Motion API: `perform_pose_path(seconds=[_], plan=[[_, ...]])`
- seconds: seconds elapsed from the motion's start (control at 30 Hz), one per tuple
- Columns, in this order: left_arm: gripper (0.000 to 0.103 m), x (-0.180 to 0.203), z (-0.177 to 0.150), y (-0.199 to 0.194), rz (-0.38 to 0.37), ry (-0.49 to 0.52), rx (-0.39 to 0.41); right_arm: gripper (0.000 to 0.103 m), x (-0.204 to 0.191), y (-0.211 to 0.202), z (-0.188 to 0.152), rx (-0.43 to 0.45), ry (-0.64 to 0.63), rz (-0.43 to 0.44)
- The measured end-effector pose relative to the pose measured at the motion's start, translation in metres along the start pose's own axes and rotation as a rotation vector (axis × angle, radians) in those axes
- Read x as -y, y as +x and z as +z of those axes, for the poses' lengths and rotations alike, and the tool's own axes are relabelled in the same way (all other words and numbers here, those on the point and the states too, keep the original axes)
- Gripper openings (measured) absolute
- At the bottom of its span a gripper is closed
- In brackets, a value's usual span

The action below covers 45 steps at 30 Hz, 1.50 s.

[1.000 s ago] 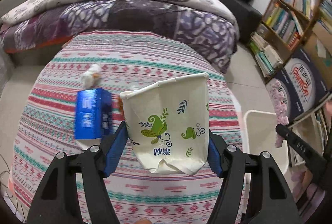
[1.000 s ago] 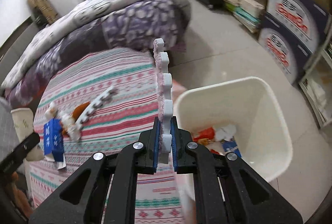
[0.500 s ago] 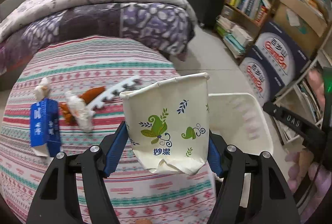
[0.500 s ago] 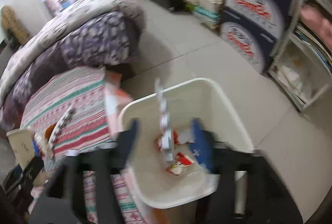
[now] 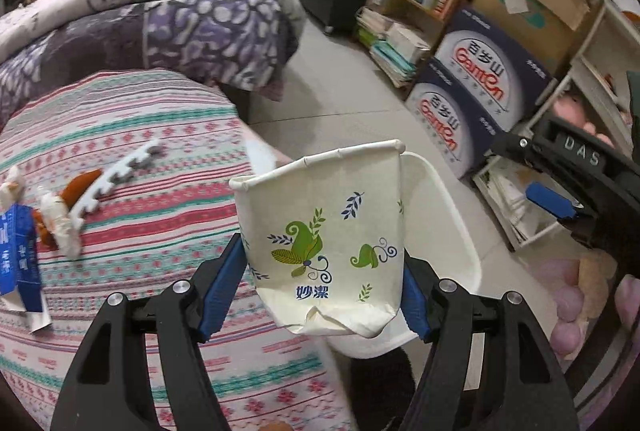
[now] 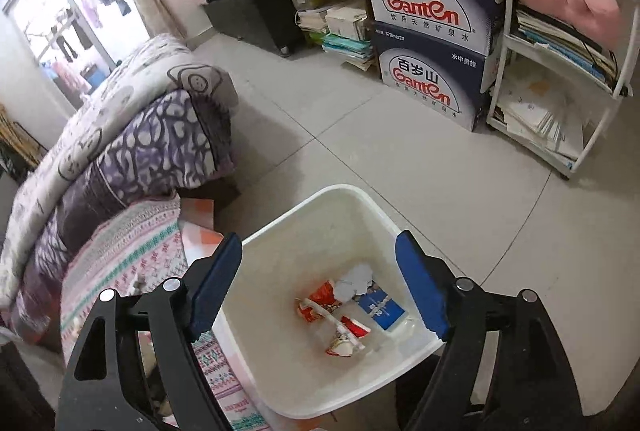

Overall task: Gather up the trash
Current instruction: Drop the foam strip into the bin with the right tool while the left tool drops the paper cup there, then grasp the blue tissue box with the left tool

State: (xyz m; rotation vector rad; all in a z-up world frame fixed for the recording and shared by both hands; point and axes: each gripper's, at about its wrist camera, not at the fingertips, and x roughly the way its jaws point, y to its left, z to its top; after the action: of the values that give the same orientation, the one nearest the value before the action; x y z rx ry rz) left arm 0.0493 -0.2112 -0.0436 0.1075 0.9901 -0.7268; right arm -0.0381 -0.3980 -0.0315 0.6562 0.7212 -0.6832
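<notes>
The left gripper [image 5: 323, 285] is clamped on a crumpled white paper cup printed with green leaves [image 5: 324, 243]; its blue pads press the cup's two sides and the cup stands mouth-up, its base dented, in front of the rim of a white plastic waste bin [image 5: 448, 227] that stands on the tiled floor just beside the counter, which is covered by a striped pink, red and green cloth [image 5: 152, 231].

The right gripper [image 6: 320, 287] hangs over the bin [image 6: 316, 355] with nothing between its blue pads; its jaws have just been opening and now stand wide apart. In the bin lie crumpled red and white wrappers [image 6: 332, 315], a white toothed foam strip [image 6: 356, 281] and a small blue carton [image 6: 380, 307], all gathered near the bottom on the side toward the right gripper's right finger.

On the counter, left of the held cup, more trash remains: another white toothed foam strip [image 5: 120, 171] lying aslant, an orange-brown scrap [image 5: 82, 181] touching it, a crumpled white paper wad [image 5: 62, 227] just beside that, and a blue and white carton [image 5: 18, 251] at the left edge of the view.

In the left wrist view the right gripper's black body [image 5: 576, 183] shows at the right edge.
</notes>
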Motion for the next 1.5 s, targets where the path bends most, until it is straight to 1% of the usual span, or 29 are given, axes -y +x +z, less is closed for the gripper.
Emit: perform_pose_path(seconds=[0.07,0.1,0.13,0.2,0.23,0.3,0.4,0.43,0.47,0.53,0.57,0.6,0.63,0.7,0.77,0.83,0.97,1.03,1.17,1.2,1.23,1.3,1.33,1.37,1.47,1.5], plan=[[0.072,0.005,0.0,0.003,-0.051,0.0,0.002,0.076,-0.001,-0.002,0.001,0.009,0.011,0.003],[0.074,0.005,0.001,0.003,-0.058,-0.002,0.011,0.077,-0.001,-0.004,0.001,0.012,0.021,0.009],[0.08,0.004,0.001,0.002,-0.068,-0.015,0.02,0.078,-0.002,-0.005,0.001,0.014,0.032,0.019],[0.083,-0.003,0.002,0.001,-0.078,-0.047,0.017,0.081,-0.004,-0.005,0.0,0.009,0.048,0.038],[0.084,-0.008,0.003,-0.001,-0.07,-0.061,0.016,0.081,-0.007,-0.005,-0.001,0.005,0.046,0.044],[0.084,-0.024,0.006,-0.006,-0.031,-0.09,0.025,0.082,-0.015,-0.003,-0.006,-0.01,0.034,0.057],[0.085,-0.057,0.011,-0.018,0.043,-0.155,0.038,0.084,-0.029,0.001,-0.013,-0.036,0.009,0.08],[0.085,-0.069,0.013,-0.022,0.07,-0.177,0.042,0.084,-0.034,0.003,-0.016,-0.044,-0.003,0.085],[0.085,-0.086,0.015,-0.028,0.135,-0.207,0.051,0.085,-0.038,0.004,-0.018,-0.049,-0.011,0.089],[0.085,-0.112,0.018,-0.036,0.241,-0.244,0.058,0.087,-0.05,0.007,-0.025,-0.072,-0.038,0.103],[0.085,-0.131,0.019,-0.041,0.322,-0.273,0.055,0.087,-0.055,0.008,-0.028,-0.082,-0.054,0.109],[0.085,-0.144,0.019,-0.043,0.371,-0.292,0.047,0.087,-0.063,0.01,-0.033,-0.095,-0.079,0.113],[0.085,-0.163,0.019,-0.044,0.437,-0.32,0.025,0.087,-0.071,0.012,-0.038,-0.104,-0.104,0.116],[0.085,-0.196,0.015,-0.044,0.518,-0.37,-0.014,0.087,-0.082,0.015,-0.046,-0.12,-0.15,0.121],[0.085,-0.226,0.008,-0.044,0.576,-0.414,-0.047,0.087,-0.092,0.016,-0.052,-0.13,-0.185,0.123],[0.085,-0.254,0.001,-0.038,0.629,-0.443,-0.106,0.088,-0.103,0.018,-0.058,-0.144,-0.223,0.127],[0.085,-0.289,-0.011,-0.031,0.64,-0.49,-0.176,0.089,-0.123,0.022,-0.072,-0.174,-0.28,0.139],[0.085,-0.3,-0.017,-0.025,0.636,-0.508,-0.207,0.089,-0.132,0.024,-0.079,-0.187,-0.306,0.147],[0.085,-0.319,-0.037,-0.013,0.589,-0.545,-0.273,0.089,-0.152,0.028,-0.096,-0.218,-0.378,0.162],[0.085,-0.32,-0.041,-0.012,0.575,-0.55,-0.274,0.089,-0.159,0.03,-0.103,-0.226,-0.404,0.167],[0.08,-0.322,-0.044,-0.014,0.559,-0.555,-0.268,0.089,-0.163,0.03,-0.106,-0.231,-0.419,0.171],[0.063,-0.324,-0.048,-0.02,0.509,-0.562,-0.242,0.089,-0.173,0.033,-0.115,-0.247,-0.455,0.19],[0.057,-0.324,-0.048,-0.024,0.494,-0.561,-0.232,0.089,-0.177,0.034,-0.118,-0.249,-0.468,0.199],[0.056,-0.323,-0.049,-0.031,0.486,-0.555,-0.219,0.089,-0.181,0.034,-0.123,-0.249,-0.484,0.209],[0.055,-0.32,-0.049,-0.057,0.497,-0.538,-0.17,0.089,-0.198,0.033,-0.138,-0.259,-0.551,0.251],[0.055,-0.319,-0.048,-0.068,0.488,-0.543,-0.149,0.089,-0.207,0.033,-0.145,-0.261,-0.592,0.267]])
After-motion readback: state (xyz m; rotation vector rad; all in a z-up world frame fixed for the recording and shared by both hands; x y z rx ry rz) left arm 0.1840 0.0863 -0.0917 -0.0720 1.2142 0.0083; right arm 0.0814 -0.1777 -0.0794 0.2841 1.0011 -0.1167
